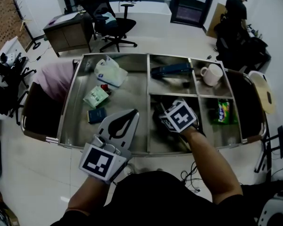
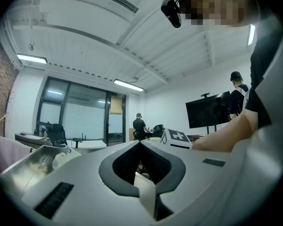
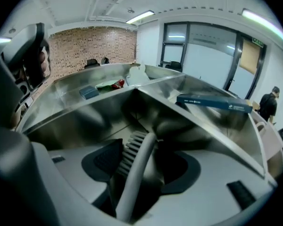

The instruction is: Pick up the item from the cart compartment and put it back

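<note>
While the right gripper [image 3: 148, 171] points steeply down into the near middle compartment of the cart [image 1: 67, 121], its fingers are spread wide. A grey comb [image 3: 140, 147] lies along the gap between them, and neither pad seems to press on it. The step in hand looks like either the grasp on the comb or its release; I cannot tell which. For a grasp, the fingers should close squarely on the smooth spine, not the teeth, and low enough that the comb cannot pivot. For a release, the gripper should draw straight back along its own line so that no pad drags the comb. The left gripper [image 1: 133, 113] is held level over the near rim, at 8 o'clock of the right one. Its fingers are closed tip to tip on nothing.

Only the right gripper view shows the comb; in the head view the marker cube [image 1: 179, 117] covers it. Both views show a blue box [image 1: 172, 69] at 12 o'clock of the right gripper. Only the head view shows a mug [image 1: 212, 74] at 1 o'clock and a green packet [image 1: 222, 111] at 3 o'clock, each in its own compartment.
</note>
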